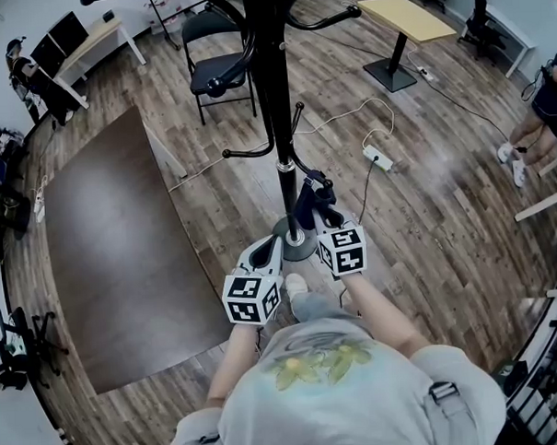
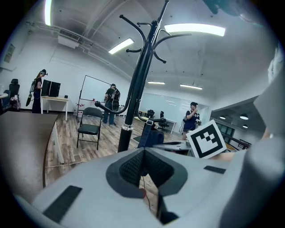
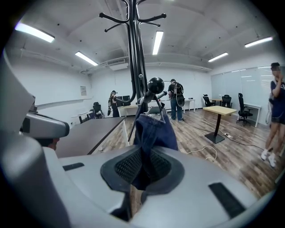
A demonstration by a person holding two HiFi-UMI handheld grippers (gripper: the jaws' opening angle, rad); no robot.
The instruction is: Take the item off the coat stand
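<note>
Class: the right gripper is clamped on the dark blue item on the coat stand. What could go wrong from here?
The dark blue cloth item hangs from a ball-tipped black hook; if the right gripper, shut on it, pulls sideways instead of up, it could snag. A snagged pull might tip the black coat stand, since the left gripper, shut and empty, is not steadying it.

Black chair; yellow table; power strip
</note>
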